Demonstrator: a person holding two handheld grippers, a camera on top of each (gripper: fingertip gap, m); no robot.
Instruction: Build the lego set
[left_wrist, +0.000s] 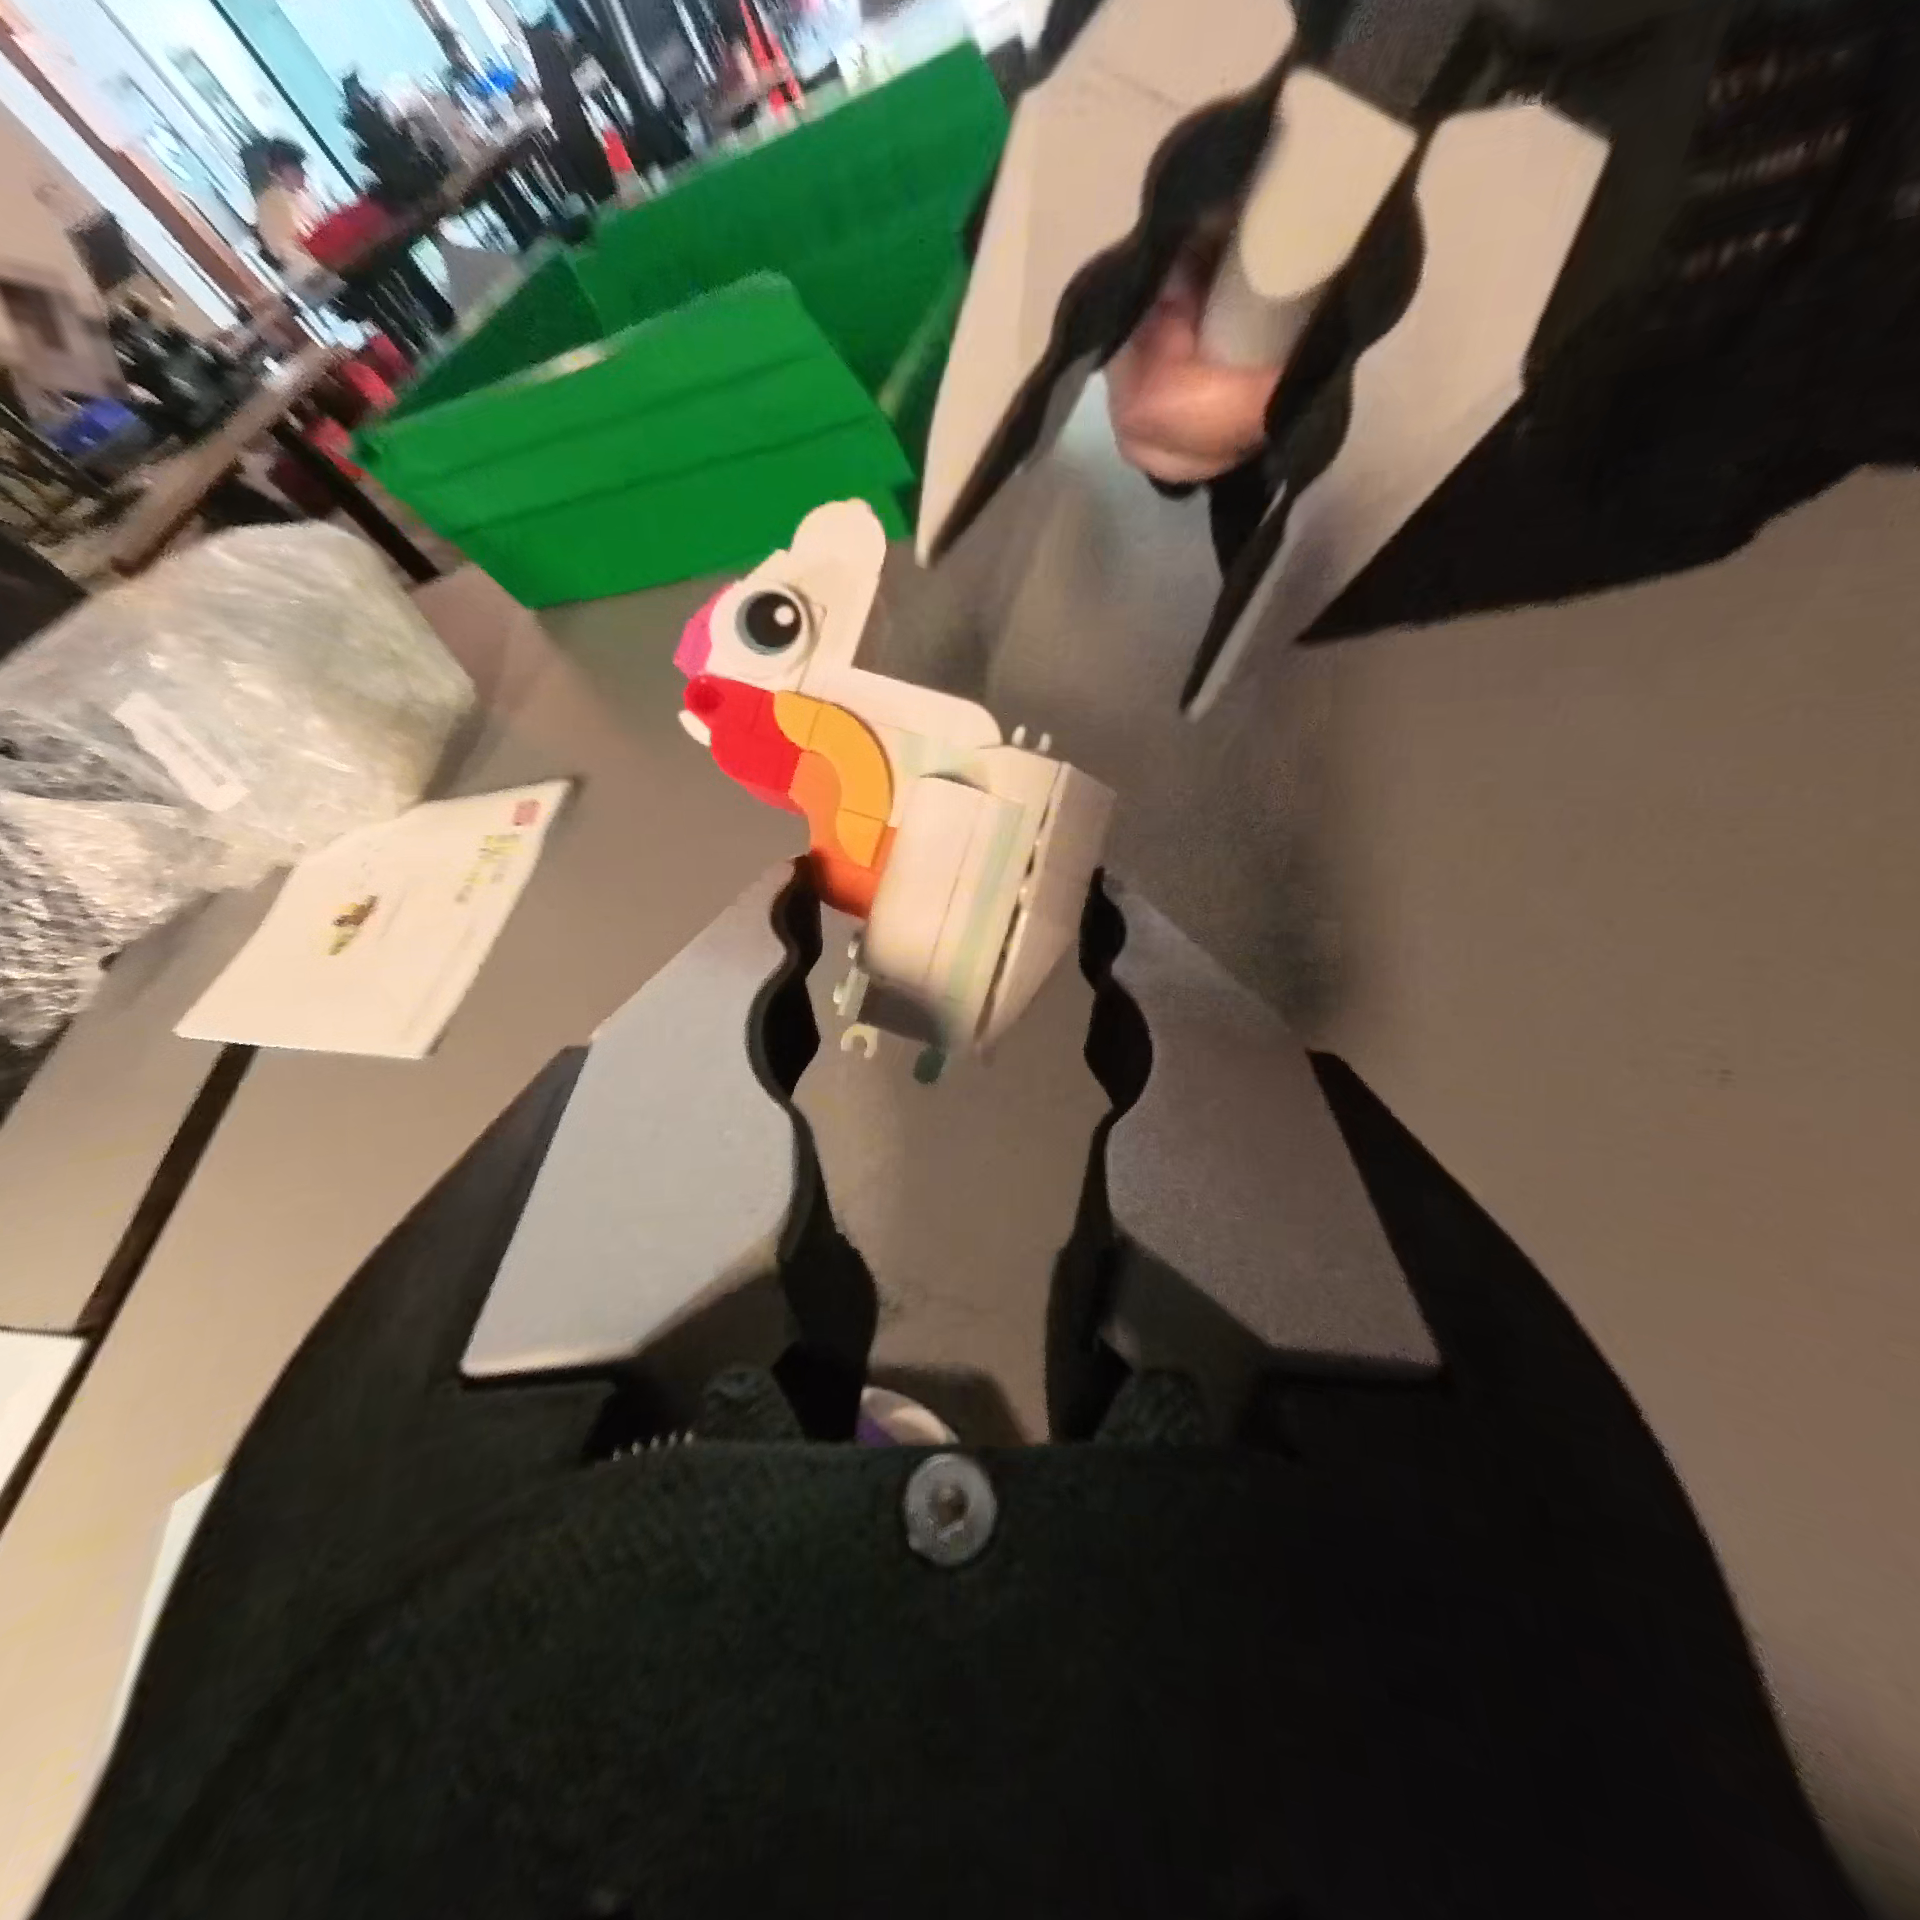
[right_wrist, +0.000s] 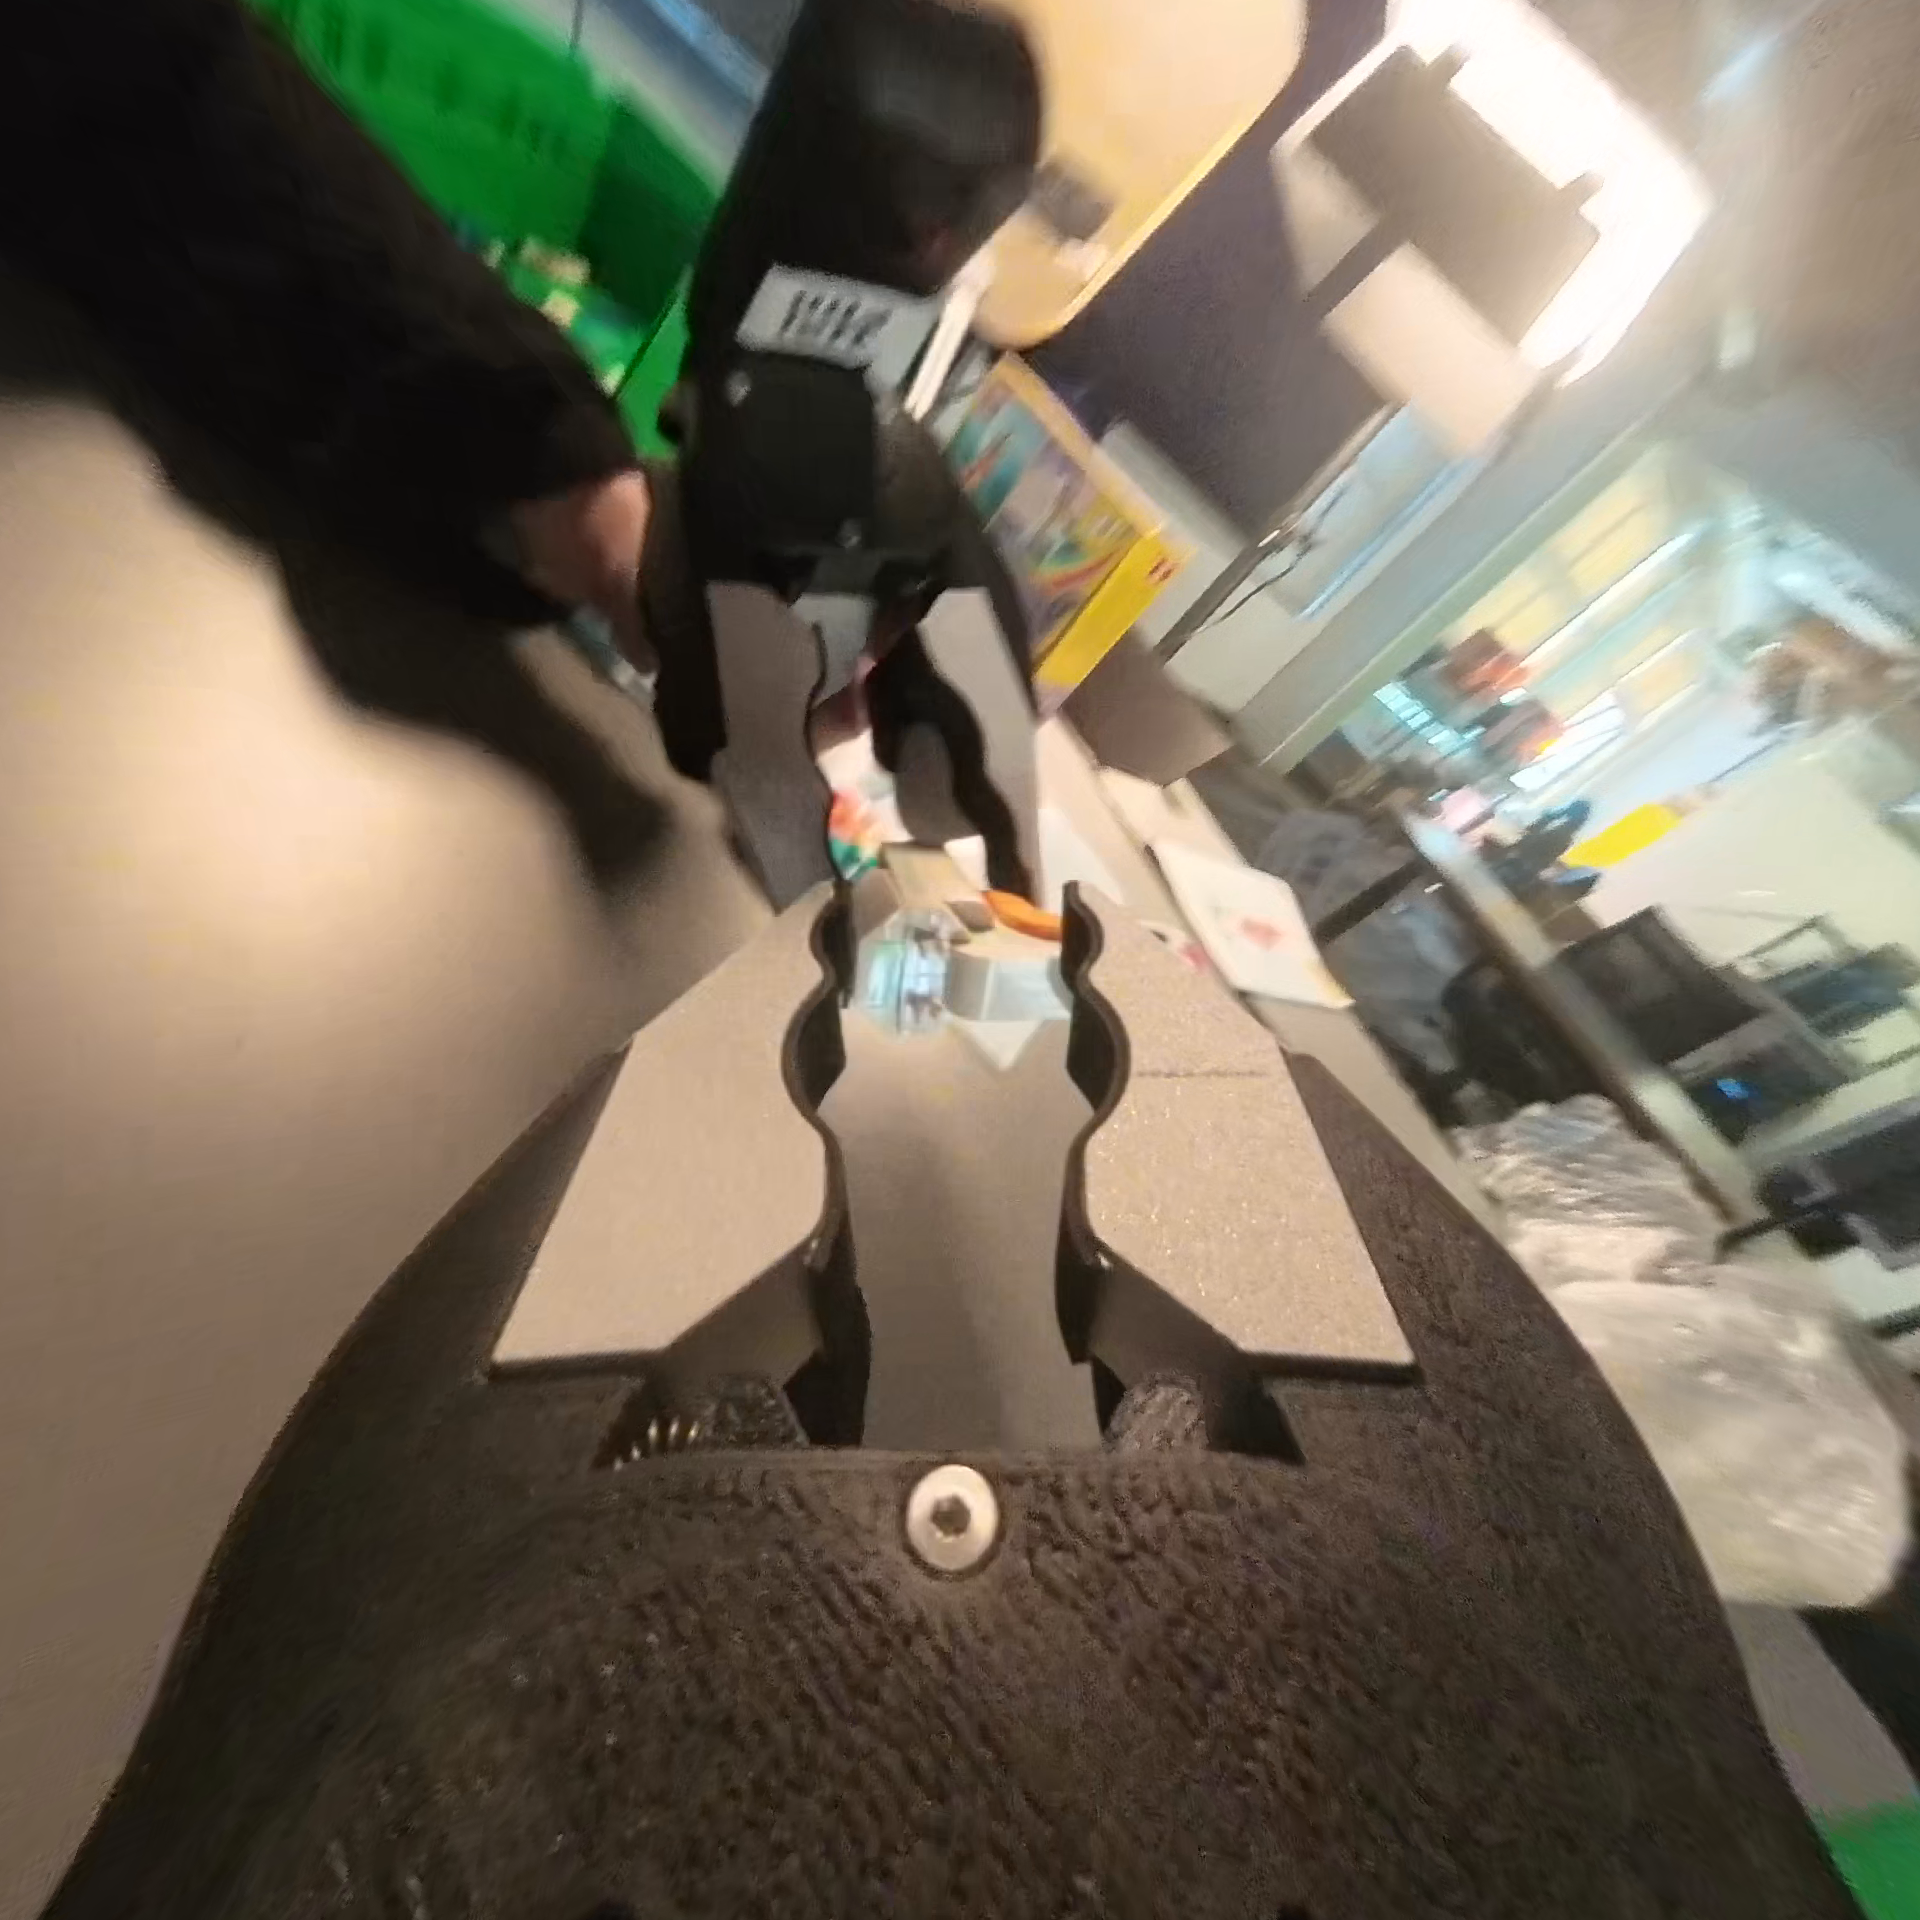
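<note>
A small lego animal (left_wrist: 935, 831), white with a big eye, a pink and red snout and an orange-yellow curved band, is held above the grey table (left_wrist: 1558, 987). My left gripper (left_wrist: 945, 894) is shut on its white rear block. My right gripper (left_wrist: 1060, 629) hangs open and empty just above and to the right of the model, without touching it. In the right wrist view the right gripper (right_wrist: 951, 899) is open, and the blurred model (right_wrist: 935, 977) shows past its tips, held by the left gripper (right_wrist: 909, 873).
A white instruction booklet (left_wrist: 384, 914) lies on the table to the left, with clear plastic bags (left_wrist: 208, 707) behind it. Green blocks (left_wrist: 644, 436) stand beyond the table. A yellow lego box (right_wrist: 1081, 520), another booklet (right_wrist: 1247, 925) and plastic bags (right_wrist: 1662, 1351) show in the right wrist view. My hands' fingertips stand some 5 cm from each other.
</note>
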